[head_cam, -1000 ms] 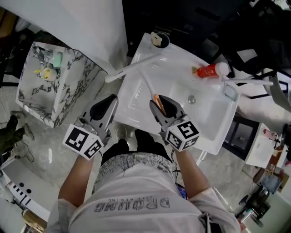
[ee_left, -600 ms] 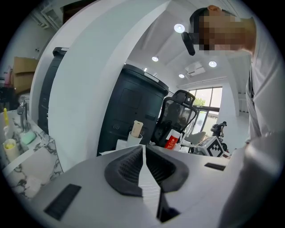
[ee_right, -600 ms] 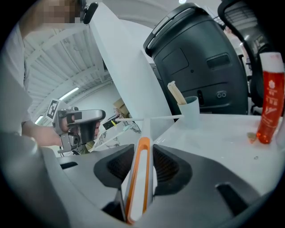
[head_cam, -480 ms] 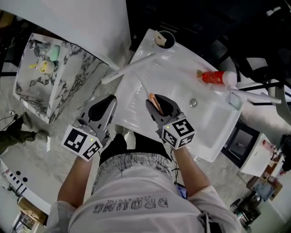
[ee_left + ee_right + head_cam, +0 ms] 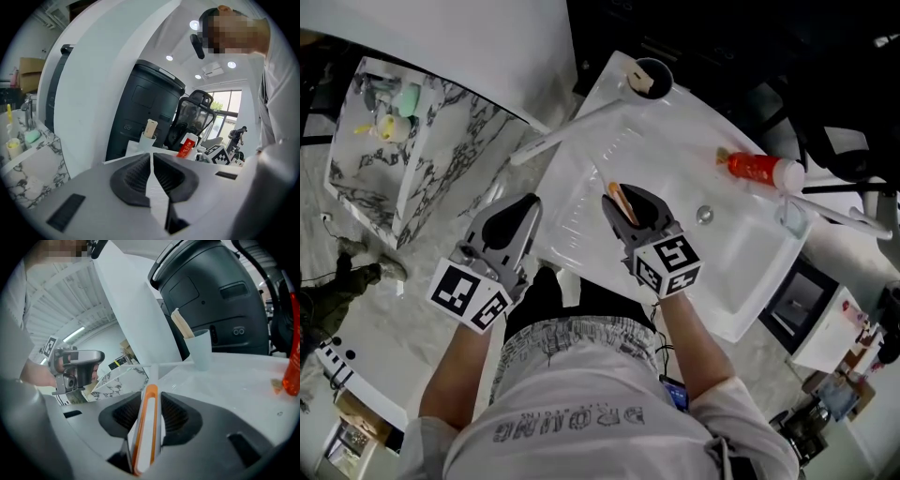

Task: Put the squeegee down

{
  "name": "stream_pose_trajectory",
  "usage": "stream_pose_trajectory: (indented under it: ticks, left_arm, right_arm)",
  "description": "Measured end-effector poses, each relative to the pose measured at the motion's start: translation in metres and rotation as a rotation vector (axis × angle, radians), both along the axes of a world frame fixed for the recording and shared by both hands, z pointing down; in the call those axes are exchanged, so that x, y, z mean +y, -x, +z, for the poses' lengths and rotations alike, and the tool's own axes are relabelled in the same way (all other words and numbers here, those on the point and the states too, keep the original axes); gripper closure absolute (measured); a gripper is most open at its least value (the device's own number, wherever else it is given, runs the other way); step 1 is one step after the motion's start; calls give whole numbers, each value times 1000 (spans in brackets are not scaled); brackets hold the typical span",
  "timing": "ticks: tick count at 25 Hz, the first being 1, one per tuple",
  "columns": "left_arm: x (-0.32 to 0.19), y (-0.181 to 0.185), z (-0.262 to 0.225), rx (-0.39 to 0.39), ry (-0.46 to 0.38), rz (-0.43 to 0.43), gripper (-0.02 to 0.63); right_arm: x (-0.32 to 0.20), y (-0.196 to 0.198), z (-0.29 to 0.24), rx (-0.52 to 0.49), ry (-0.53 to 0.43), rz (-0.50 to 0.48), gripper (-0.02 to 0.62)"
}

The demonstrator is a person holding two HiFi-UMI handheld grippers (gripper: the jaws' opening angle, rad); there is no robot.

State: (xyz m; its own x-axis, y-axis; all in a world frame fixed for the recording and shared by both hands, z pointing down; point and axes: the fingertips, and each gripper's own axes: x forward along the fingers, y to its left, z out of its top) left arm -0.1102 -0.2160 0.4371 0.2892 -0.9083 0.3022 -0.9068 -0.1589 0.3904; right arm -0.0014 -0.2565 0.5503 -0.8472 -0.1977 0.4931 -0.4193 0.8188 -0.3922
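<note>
The squeegee [image 5: 581, 127] has a long white blade and a white handle edged in orange [image 5: 147, 425]. My right gripper [image 5: 619, 202] is shut on that handle, which stands on edge between the ribbed pads [image 5: 174, 416]. The blade reaches up and left across the white basin top [image 5: 675, 141], and whether it touches the surface I cannot tell. My left gripper [image 5: 528, 204] hovers off the basin's left edge. Its jaws [image 5: 151, 161] are shut with nothing between them.
On the basin top stand a white cup [image 5: 649, 75] holding a wooden stick at the far corner and a red bottle [image 5: 757, 169] lying at the right, with a drain [image 5: 704, 215] between. A marble-patterned box [image 5: 403, 159] stands left. A dark bin [image 5: 211, 291] rises behind.
Both grippers have sunk a little toward the basin. The squeegee stays gripped in the right one, its blade now lower over the white surface.
</note>
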Motion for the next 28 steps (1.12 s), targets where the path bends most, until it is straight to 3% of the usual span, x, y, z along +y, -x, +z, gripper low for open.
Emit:
stream_pose_trajectory:
  ticks: [28]
  left_arm:
    - [6,-7,34,4,79,-1,572]
  right_arm:
    - [-6,4,49,91,-109,-88,454]
